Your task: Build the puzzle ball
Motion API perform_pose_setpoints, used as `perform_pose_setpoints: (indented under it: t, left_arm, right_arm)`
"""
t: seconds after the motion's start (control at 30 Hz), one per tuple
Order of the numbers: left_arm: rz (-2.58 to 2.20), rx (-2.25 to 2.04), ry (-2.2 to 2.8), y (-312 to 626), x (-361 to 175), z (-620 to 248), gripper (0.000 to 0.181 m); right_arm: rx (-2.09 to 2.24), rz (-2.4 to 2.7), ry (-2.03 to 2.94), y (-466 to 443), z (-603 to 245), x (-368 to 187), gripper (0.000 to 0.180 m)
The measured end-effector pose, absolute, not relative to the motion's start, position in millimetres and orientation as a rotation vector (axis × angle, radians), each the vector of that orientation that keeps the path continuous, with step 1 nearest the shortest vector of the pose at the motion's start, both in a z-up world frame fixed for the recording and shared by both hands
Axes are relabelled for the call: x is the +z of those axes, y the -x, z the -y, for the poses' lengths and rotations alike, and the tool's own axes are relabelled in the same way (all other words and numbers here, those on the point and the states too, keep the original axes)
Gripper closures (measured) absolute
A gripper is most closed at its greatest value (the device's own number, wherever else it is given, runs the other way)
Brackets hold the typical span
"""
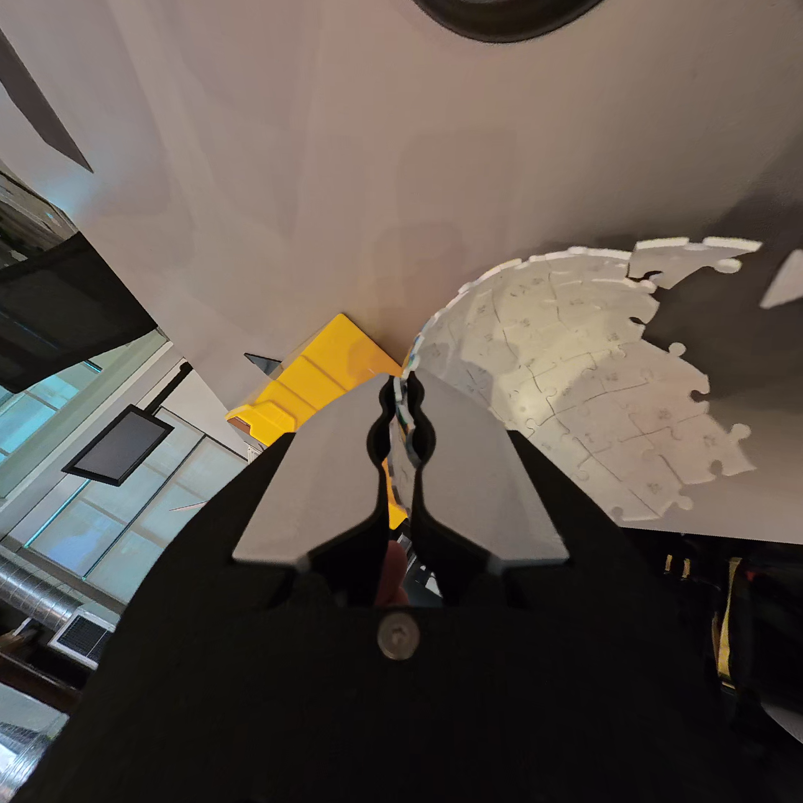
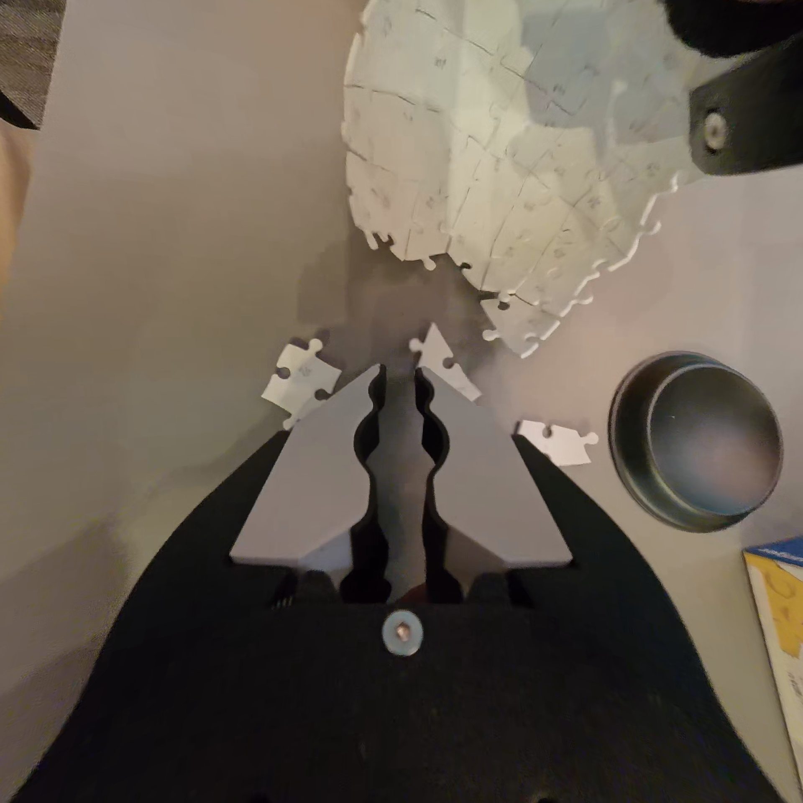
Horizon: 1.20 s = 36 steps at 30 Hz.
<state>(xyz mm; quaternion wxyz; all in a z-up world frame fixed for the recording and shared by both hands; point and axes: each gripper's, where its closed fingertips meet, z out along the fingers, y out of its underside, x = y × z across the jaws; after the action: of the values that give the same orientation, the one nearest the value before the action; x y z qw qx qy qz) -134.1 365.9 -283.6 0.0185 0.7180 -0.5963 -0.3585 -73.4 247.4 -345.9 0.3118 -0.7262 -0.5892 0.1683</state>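
Observation:
The partly built puzzle ball (image 1: 578, 378) is a curved white shell of joined pieces with its inside facing the camera. My left gripper (image 1: 402, 382) is shut on the shell's edge and holds it above the table. In the right wrist view the same shell (image 2: 478, 165) hangs at the top, with the left gripper's black body (image 2: 747, 117) at its right. My right gripper (image 2: 399, 371) is slightly open and empty, low over the table. Three loose white pieces lie near its tips: one on the left (image 2: 302, 378), one just right of the tips (image 2: 443, 365), one farther right (image 2: 556, 443).
A dark round metal tin (image 2: 699, 443) sits on the white table (image 2: 174, 260) to the right. A blue and yellow box (image 2: 778, 630) is at the right edge. A yellow object (image 1: 313, 382) shows behind the left gripper. Another loose piece (image 1: 786, 282) lies past the shell. There is about 15 centimeters between the tips of the two grippers.

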Motion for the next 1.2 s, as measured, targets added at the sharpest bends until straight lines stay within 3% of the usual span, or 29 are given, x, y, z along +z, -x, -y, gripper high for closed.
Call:
perform_pose_setpoints:
  t: [0.17,0.27,0.43,0.63,0.77,0.9,1.2]
  left_arm:
    - [1.865,-1.09,-2.242,133,-284,-366,0.176]
    - [1.873,-1.085,-2.241,132,-285,-367,0.176]
    - [1.875,-1.08,-2.246,133,-286,-368,0.176]
    - [1.876,-1.083,-2.244,135,-287,-370,0.176]
    - [1.879,-1.079,-2.242,134,-287,-370,0.176]
    - [1.882,-1.077,-2.24,133,-288,-370,0.176]
    - [1.892,-1.099,-2.22,132,-289,-372,0.176]
  right_arm:
    - [0.385,1.489,1.948,60,-260,-346,0.153]
    - [0.368,1.493,1.946,61,-261,-349,0.166]
    - [0.367,1.497,1.943,61,-262,-348,0.171]
    - [0.358,1.483,1.99,57,-263,-347,0.144]
    - [0.405,1.471,2.011,61,-265,-348,0.147]
    - [0.454,1.453,2.015,59,-269,-349,0.162]
    - [0.42,1.53,1.946,61,-267,-348,0.169]
